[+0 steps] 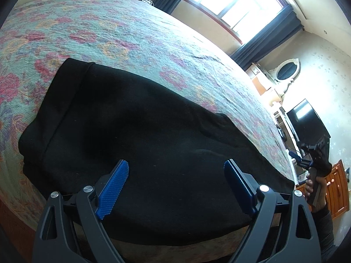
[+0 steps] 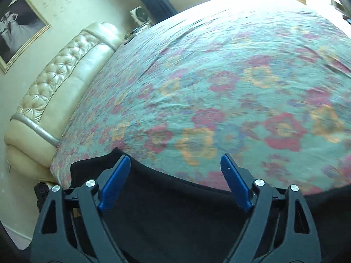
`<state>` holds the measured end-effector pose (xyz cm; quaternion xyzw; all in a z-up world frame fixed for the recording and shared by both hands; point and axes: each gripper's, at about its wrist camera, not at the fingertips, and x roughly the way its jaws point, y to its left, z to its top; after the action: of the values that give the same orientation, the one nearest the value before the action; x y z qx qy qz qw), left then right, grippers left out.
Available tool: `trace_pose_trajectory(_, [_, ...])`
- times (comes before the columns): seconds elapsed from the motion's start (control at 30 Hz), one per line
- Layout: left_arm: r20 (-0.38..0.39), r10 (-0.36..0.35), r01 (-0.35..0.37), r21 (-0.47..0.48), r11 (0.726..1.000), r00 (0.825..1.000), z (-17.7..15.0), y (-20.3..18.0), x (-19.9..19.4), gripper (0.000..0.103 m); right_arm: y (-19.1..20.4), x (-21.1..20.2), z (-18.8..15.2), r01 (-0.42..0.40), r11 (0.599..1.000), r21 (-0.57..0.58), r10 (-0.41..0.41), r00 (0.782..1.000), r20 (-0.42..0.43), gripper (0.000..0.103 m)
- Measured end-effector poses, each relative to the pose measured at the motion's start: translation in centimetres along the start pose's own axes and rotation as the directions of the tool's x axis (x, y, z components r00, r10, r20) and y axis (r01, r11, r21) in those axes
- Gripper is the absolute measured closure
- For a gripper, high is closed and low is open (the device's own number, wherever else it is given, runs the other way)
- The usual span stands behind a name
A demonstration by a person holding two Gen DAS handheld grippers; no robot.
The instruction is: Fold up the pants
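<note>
From the left wrist camera, I have the black pants (image 1: 136, 135) lying flat on the floral bedspread (image 1: 122, 37), already doubled into a broad dark slab near the bed's front edge, the waistband end toward the left of the picture. My left gripper (image 1: 175, 186) hovers over the near edge with its jaws wide and nothing between them. Off to the right, beyond the bed's corner, my right gripper (image 1: 300, 160) is in a hand (image 1: 311, 188), clear of the cloth.

From the right wrist camera, the picture is smeared, so I read it with care. The right gripper (image 2: 175, 182) has its jaws wide and empty, with the pants (image 2: 171, 214) below them.

To do the next fold well, I judge I should pinch both layers at the near corners, lift evenly, and lay the edges square.
</note>
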<state>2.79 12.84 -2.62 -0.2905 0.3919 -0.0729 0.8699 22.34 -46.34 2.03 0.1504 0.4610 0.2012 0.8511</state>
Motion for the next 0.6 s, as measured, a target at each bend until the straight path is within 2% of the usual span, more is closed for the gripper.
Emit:
trace_pose_trajectory(0.07, [-0.019,-0.026,0.027,0.028,0.999,0.999,0.0,-1.6,0.6,0.015,-5.2,-4.7,-1.4,0.091,0.993,0.077,-0.093,0.995,0.028,0.018])
trace_pose_trajectory(0.13, [-0.032,-0.045,0.047,0.063,0.997,0.998,-0.2,-3.4,1.4,0.015,-11.0,-9.2,-3.2,0.164,0.966,0.200,-0.179,0.982,0.060,0.018])
trace_pose_trajectory(0.3, [-0.068,-0.087,0.094,0.110,0.989,0.994,-0.3,-7.4,4.2,0.015,-23.6,-17.1,-9.0,0.244,0.828,0.504,-0.329,0.940,0.085,0.018])
trace_pose_trajectory(0.37, [-0.089,-0.101,0.111,0.114,0.987,0.991,-0.6,-8.8,5.5,0.015,-26.8,-18.1,-11.2,0.237,0.787,0.570,-0.330,0.942,0.064,0.018])
trace_pose_trajectory(0.43, [-0.109,-0.113,0.126,0.123,0.984,0.988,-1.2,-9.9,6.4,0.015,-28.9,-18.0,-13.0,0.173,0.762,0.624,-0.274,0.959,0.069,0.018])
trace_pose_trajectory(0.5, [-0.127,-0.123,0.139,0.126,0.982,0.984,-1.9,-10.6,7.1,0.015,-30.1,-17.1,-14.4,0.089,0.747,0.659,-0.186,0.979,0.078,0.018])
trace_pose_trajectory(0.6, [-0.144,-0.127,0.144,0.118,0.983,0.981,-2.7,-10.8,7.6,0.015,-30.6,-16.1,-15.4,0.047,0.741,0.669,-0.154,0.983,0.101,0.015])
